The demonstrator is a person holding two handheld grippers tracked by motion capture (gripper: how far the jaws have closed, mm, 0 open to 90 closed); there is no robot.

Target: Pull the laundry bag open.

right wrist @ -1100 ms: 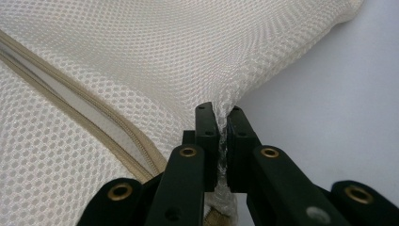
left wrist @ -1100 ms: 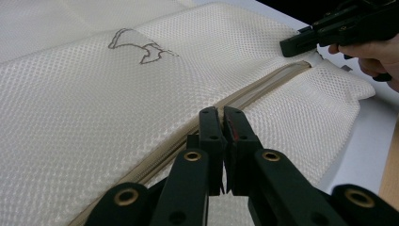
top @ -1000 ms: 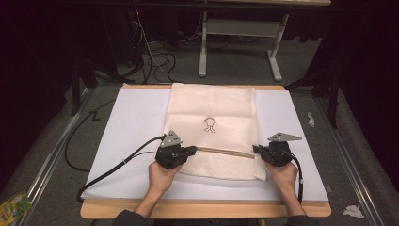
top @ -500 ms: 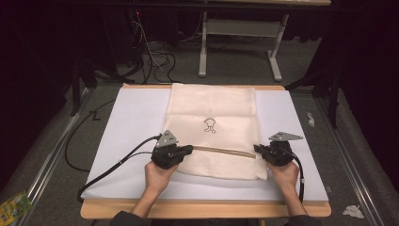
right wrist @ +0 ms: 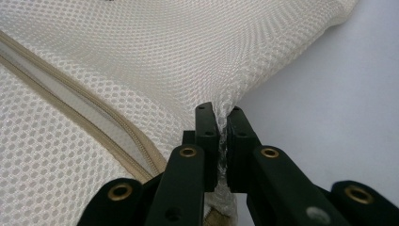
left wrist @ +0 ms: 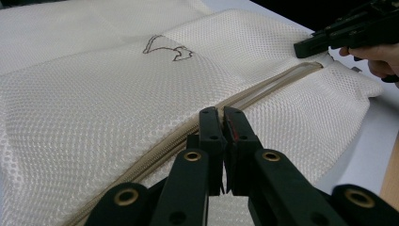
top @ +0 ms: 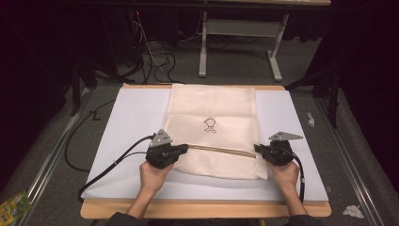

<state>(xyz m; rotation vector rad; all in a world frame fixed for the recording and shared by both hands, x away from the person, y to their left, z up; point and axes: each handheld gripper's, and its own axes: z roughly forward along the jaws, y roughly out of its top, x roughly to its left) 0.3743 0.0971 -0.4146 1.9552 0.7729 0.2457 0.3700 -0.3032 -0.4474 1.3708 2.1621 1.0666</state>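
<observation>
**Mesh bag pinned at both ends of its zipper**

Cream mesh bag (top: pixel 214 129) lying flat on the white sheet (top: pixel 127 122) covering the surface (top: pixel 202 209), roughly centred, reaching from the far edge back toward the person. Fine honeycomb weave, pale and slightly see-through, with a small dark outline drawing (top: pixel 210 125) printed near the middle. Long axis running away from the person, far end up at the back edge of the sheet, near end just ahead of the two hands.

Tan zipper (top: pixel 221 150) crossing the near part of the bag side to side, sloping a little lower toward the right. Looks closed along the stretch on show; slider not made out.

Left tool (top: pixel 184 149) at the zipper's left end, jaws pressed together right over the zipper line in the left gripper view (left wrist: pixel 222 123); whether any fabric is caught between them, cannot tell. Right tool (top: pixel 257 148) at the bag's right edge, clamped narrow on a pinch of mesh (right wrist: pixel 221 123), the weave puckering up between the jaws, zipper tape running just beside. Left hand (top: pixel 153 175) and right hand (top: pixel 283 174) low behind the tools, black cables (top: pixel 108 165) trailing off over the sheet.
</observation>
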